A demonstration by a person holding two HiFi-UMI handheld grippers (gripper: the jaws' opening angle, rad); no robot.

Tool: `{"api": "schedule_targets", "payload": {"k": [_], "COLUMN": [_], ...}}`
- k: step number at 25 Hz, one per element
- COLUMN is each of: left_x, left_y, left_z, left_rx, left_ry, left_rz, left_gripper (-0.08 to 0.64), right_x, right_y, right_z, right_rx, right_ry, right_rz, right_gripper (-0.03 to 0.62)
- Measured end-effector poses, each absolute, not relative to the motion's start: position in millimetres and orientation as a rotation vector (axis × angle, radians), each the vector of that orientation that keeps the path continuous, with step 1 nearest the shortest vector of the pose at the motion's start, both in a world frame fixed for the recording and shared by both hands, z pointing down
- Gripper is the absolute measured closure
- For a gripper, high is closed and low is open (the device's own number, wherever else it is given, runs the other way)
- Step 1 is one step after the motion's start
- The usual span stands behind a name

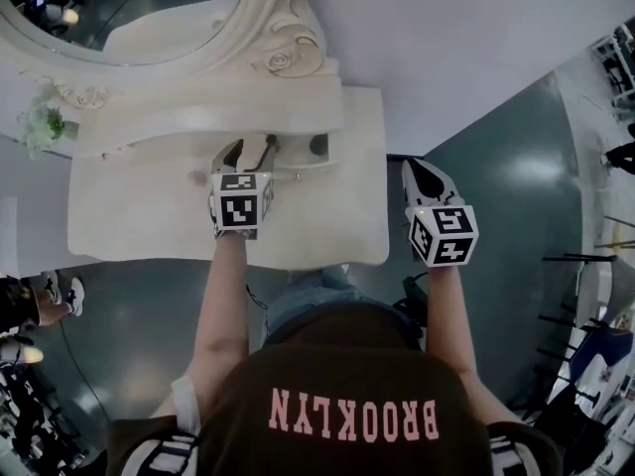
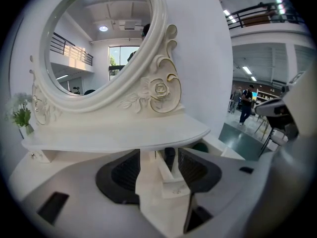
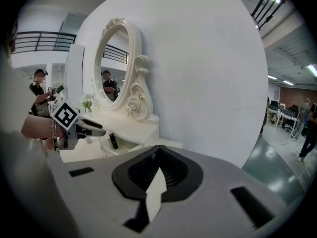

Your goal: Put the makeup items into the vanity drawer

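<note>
Dark makeup tube (image 3: 113, 141) upright in open drawer (image 3: 106, 151), left gripper (image 1: 248, 155) fingers wide apart, empty, facing it, right gripper (image 1: 422, 175) fingers closed, empty.

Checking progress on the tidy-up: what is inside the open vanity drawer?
One dark upright tube shows in the drawer. The shelf above covers the drawer's rear, so anything there is hidden.

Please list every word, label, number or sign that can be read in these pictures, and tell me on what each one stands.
"BROOKLYN": pink letters on the person's dark shirt, seen upside down in the head view.
Square black-and-white markers, no letters: on the left hand-held gripper and the right hand-held gripper.
A faint mark on the vanity: too blurred to read.
Nothing else is readable.
</note>
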State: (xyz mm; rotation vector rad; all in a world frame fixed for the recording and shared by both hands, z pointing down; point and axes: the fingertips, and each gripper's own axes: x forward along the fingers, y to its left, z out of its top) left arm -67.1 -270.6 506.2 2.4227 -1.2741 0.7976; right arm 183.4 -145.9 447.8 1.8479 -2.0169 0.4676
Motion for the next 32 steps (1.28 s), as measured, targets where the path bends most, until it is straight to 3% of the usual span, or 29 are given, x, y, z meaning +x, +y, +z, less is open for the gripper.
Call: {"api": "schedule_targets", "payload": {"k": [23,32], "left_x": [-228,-245], "left_y": [-293,-295], "left_z": [487,523], "left_rx": [2.247,2.213], "left_ry": [-1.528,-1.482], "left_rz": [0.710,0.720], "left_gripper": [0.342,0.342], "right_x": [94,70], "right_y": [-199,-203], "right_z": [455,476], "right_rx": [1.796,1.726], "right_ry": [-2.085,-2.060], "right_rz": [0.492,0.459], "right_gripper": [0.598,0.598]}}
